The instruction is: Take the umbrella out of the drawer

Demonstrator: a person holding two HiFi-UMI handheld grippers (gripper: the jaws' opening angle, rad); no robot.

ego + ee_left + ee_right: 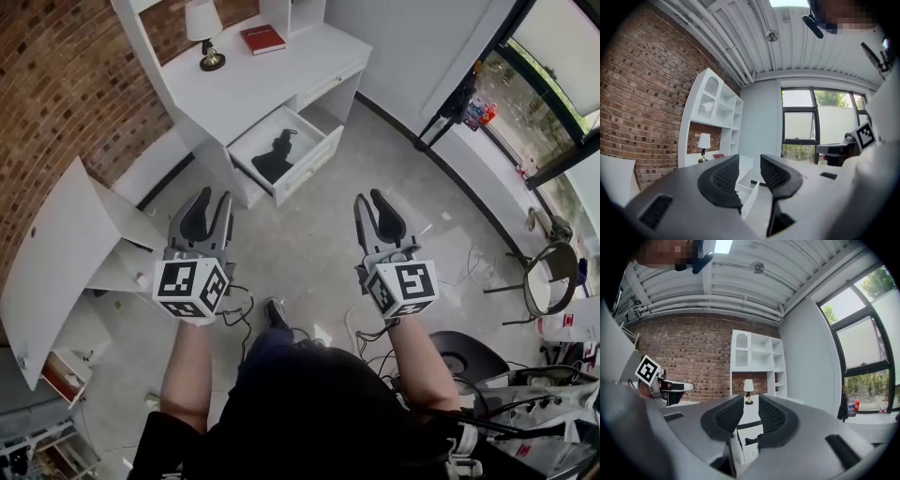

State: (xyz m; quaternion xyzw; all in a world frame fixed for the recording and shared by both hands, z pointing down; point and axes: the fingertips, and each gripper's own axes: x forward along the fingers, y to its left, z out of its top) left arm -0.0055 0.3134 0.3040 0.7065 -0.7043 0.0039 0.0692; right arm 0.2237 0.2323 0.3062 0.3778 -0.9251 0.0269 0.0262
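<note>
Two grippers are hovering side by side above the pale floor (309, 253), both pointing toward the white desk (272, 84). The left gripper (208, 204) is standing with its jaws apart and nothing between them; its own view is showing only the room through the gap. The right gripper (376, 202) is likewise standing released, its dark jaws parted and empty, and its own view is looking through the gap straight at the open drawer (314, 161). That drawer is sticking out from under the desktop, and the black umbrella (277, 156) is lying inside it, untouched and well apart from both grippers. On the desktop a small lamp (204, 33) is standing near the brick wall (66, 84), with a red book (262, 38) lying near it, toward the right in the head view. At the left edge of the head view a white panel (56, 253) is showing beside the wall.
</note>
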